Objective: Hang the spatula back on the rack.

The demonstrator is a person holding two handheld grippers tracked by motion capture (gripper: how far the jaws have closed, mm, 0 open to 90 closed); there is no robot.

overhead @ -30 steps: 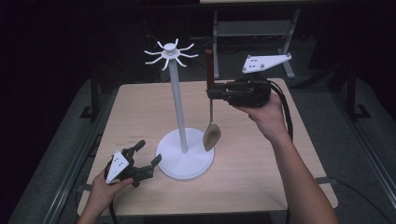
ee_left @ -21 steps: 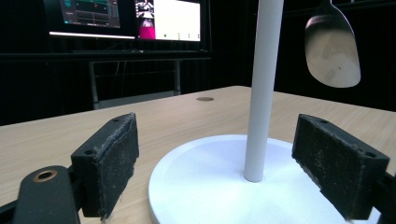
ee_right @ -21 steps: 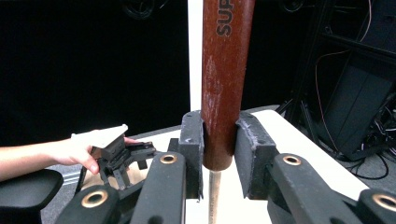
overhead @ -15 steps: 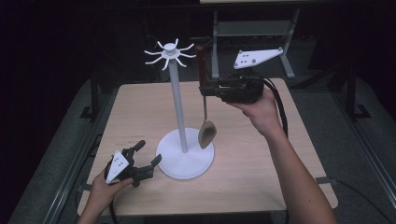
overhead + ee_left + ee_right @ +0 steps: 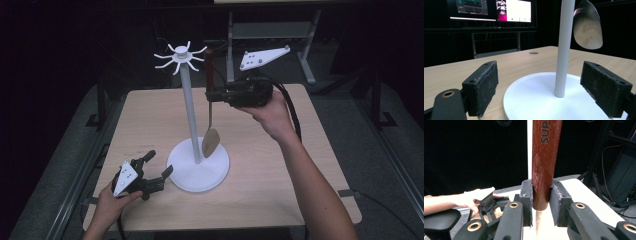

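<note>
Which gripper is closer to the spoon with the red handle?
The right gripper. Its fingers are shut on the spoon handle, holding it up beside the white stand. The left gripper sits open down by the stand's base, apart from the spoon.

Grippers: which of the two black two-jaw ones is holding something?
The right gripper, raised beside the white stand's pole: its jaws clamp the red-brown handle of a hanging metal spoon. The left gripper sits low near the stand's round base, jaws open and empty.

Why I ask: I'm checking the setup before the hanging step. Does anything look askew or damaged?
Nothing stands out. The white stand is upright on the table, and the spatula hangs straight in the right gripper.
</note>
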